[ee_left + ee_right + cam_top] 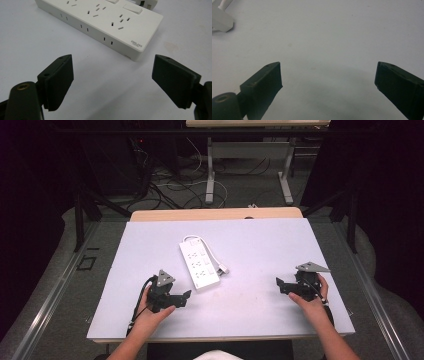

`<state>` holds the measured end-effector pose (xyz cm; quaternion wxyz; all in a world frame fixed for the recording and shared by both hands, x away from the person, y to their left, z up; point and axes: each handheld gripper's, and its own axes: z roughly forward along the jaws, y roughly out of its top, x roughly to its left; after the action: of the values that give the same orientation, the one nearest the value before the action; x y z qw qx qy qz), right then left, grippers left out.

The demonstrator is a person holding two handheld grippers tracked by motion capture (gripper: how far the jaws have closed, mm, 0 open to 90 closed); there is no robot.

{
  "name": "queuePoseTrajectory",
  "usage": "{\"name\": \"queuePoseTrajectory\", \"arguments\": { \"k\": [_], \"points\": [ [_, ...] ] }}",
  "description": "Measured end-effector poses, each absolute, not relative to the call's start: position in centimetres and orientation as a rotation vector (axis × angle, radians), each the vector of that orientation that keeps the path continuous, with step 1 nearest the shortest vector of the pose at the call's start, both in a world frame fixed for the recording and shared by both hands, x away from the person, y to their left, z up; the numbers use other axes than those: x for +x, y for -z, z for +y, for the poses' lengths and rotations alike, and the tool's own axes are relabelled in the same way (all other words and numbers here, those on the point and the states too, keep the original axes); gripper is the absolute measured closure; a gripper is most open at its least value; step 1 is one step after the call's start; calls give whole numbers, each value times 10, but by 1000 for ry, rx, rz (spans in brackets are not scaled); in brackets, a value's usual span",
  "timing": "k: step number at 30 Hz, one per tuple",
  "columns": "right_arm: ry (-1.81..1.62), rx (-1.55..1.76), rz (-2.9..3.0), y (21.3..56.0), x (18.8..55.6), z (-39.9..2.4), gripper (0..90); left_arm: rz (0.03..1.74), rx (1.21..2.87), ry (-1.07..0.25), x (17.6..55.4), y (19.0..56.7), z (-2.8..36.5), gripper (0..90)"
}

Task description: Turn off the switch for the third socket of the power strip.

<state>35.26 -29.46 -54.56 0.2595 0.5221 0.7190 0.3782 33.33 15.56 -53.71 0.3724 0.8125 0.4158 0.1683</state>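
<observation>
A white power strip [199, 265] lies at the middle of the white table top [260, 250], its white cord and plug [219, 266] along its right side. My left gripper [186, 298] rests just left of the strip's near end, pointing toward it. In the left gripper view the strip [107, 22] lies a short way ahead of the left gripper [112, 80], whose jaws stand open and apart from it with bare table between them. At the table's right, my right gripper [280, 285] points left, and in its own view the right gripper [328, 82] is open over bare table. A corner of the strip [220, 21] shows far off there.
The table's wooden far edge [215, 214] and near edge [220, 338] bound the work surface. Beyond it, cables [170, 190] lie on the floor by the legs of another table [210, 175]. Dark frames stand at both sides.
</observation>
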Motion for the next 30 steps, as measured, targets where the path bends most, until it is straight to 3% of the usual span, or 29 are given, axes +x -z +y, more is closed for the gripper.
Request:
{"name": "queuePoseTrajectory", "arguments": {
  "k": [16,30],
  "points": [
    [-1026,1417,1952,546,352,-293,67,1031,2101,-414,341,525,138,252],
    [-1027,1421,1956,547,351,-293,67,1039,2112,-424,358,510,127,261]
  ]
}}
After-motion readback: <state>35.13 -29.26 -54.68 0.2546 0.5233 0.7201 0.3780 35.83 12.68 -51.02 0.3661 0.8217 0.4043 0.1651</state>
